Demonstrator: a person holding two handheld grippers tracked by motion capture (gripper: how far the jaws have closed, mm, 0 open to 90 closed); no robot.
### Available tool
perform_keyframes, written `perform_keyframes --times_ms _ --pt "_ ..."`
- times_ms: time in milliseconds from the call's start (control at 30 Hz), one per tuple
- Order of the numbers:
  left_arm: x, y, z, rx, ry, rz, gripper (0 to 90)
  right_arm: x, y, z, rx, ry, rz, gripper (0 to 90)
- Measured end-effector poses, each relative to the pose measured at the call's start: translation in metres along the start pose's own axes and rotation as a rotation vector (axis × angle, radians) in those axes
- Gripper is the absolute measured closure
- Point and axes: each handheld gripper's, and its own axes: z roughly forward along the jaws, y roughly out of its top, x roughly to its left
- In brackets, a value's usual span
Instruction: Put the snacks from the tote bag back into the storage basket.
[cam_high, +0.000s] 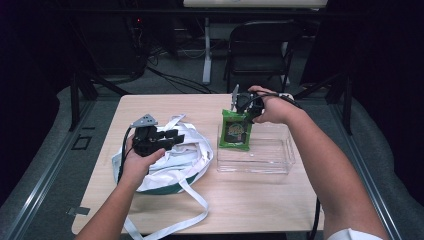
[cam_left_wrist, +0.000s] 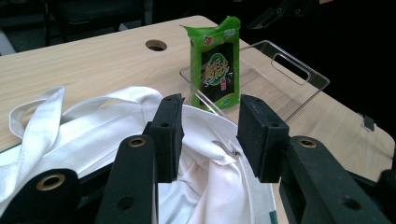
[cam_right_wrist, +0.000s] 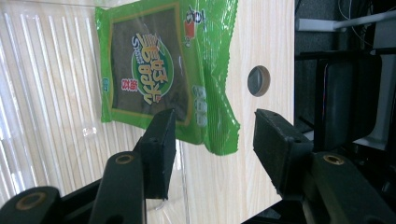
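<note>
Dim and grainy from above, with black surroundings and light confined to the wooden table (cam_high: 250, 195). Softly blurred all over, with weak shadows under the white bag (cam_high: 175, 160). Brighter and sharper in the gripper views; glare streaking the clear tray (cam_right_wrist: 42, 93), sheen on the green packet (cam_right_wrist: 154, 70), near black jaws out of focus.

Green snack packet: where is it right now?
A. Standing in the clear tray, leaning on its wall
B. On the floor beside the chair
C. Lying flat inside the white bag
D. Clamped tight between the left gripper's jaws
A: the green snack packet stands upright at the near-left corner of the clear tray, with the right gripper just above it, jaws apart and not pressing on it.
</note>
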Motion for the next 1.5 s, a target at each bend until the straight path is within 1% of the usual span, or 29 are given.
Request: perform_keyframes --times_ms 67,167,233,300,333,367,500,567,600,633,767,867,900,933,1033,1100,1133,1167,1233,1367,1400,1467,1500 --pt "0.0 0.0 -0.001 0.001 0.002 0.0 60.5 0.0 -0.001 -0.003 0.005 0.001 -0.003 49.0" --pt "0.0 0.0 -0.002 0.004 0.004 0.003 60.4 0.001 -0.004 -0.006 -0.002 0.002 0.005 48.8" --pt "0.0 0.0 -0.003 -0.002 0.007 0.002 60.2 0.002 -0.006 -0.01 -0.002 -0.002 0.006 48.7" --pt "0.001 0.0 -0.006 -0.003 0.011 0.001 60.0 0.001 -0.008 -0.015 -0.011 -0.006 0.011 48.7" --pt "0.001 0.0 -0.007 -0.004 0.011 -0.001 60.0 0.001 -0.011 -0.019 -0.024 -0.009 0.022 48.6" --pt "0.001 0.0 -0.008 -0.008 0.013 -0.002 60.0 0.001 -0.012 -0.022 -0.023 -0.01 0.022 48.4" --pt "0.002 0.0 -0.011 -0.01 0.019 -0.002 59.9 0.004 -0.018 -0.034 -0.043 -0.009 0.043 48.3" --pt "0.002 0.0 -0.012 -0.013 0.022 -0.004 59.9 0.006 -0.022 -0.041 -0.043 -0.013 0.044 48.3" --pt "0.002 -0.001 -0.013 -0.013 0.023 -0.002 60.0 0.008 -0.023 -0.043 -0.053 -0.011 0.051 48.3" --pt "0.003 -0.001 -0.014 -0.011 0.025 -0.003 60.0 0.009 -0.024 -0.046 -0.05 -0.016 0.045 48.3" --pt "0.004 -0.003 -0.018 -0.01 0.033 -0.006 59.8 0.02 -0.032 -0.059 -0.102 -0.008 0.082 48.3" --pt "0.005 -0.004 -0.021 -0.013 0.041 -0.009 59.8 0.029 -0.037 -0.066 -0.114 0.001 0.083 48.4" --pt "0.006 -0.005 -0.022 -0.014 0.044 -0.017 59.8 0.032 -0.039 -0.068 -0.125 -0.002 0.093 48.6" --pt "0.006 -0.005 -0.023 -0.013 0.047 -0.017 59.8 0.035 -0.042 -0.07 -0.137 0.002 0.113 49.2" --pt "0.007 -0.008 -0.028 -0.012 0.057 -0.02 59.8 0.043 -0.049 -0.076 -0.175 0.002 0.152 49.6" --pt "0.008 -0.01 -0.03 -0.019 0.062 -0.031 59.8 0.049 -0.055 -0.081 -0.185 -0.006 0.174 49.9" --pt "0.009 -0.011 -0.031 -0.019 0.065 -0.029 59.8 0.053 -0.058 -0.081 -0.203 -0.008 0.194 50.2" --pt "0.009 -0.012 -0.032 -0.021 0.067 -0.033 59.8 0.054 -0.06 -0.082 -0.204 -0.011 0.199 50.3" --pt "0.011 -0.014 -0.033 -0.019 0.072 -0.036 59.8 0.062 -0.066 -0.081 -0.231 -0.006 0.234 50.7" --pt "0.012 -0.018 -0.036 -0.017 0.08 -0.041 59.8 0.074 -0.075 -0.076 -0.248 0.0 0.28 50.7" --pt "0.012 -0.019 -0.037 -0.019 0.084 -0.038 59.8 0.077 -0.078 -0.075 -0.251 0.0 0.283 50.7" --pt "0.012 -0.022 -0.038 -0.02 0.087 -0.045 59.8 0.082 -0.082 -0.074 -0.262 0.007 0.303 50.7" --pt "0.013 -0.023 -0.038 -0.019 0.088 -0.042 59.8 0.085 -0.085 -0.073 -0.276 0.01 0.321 50.7"
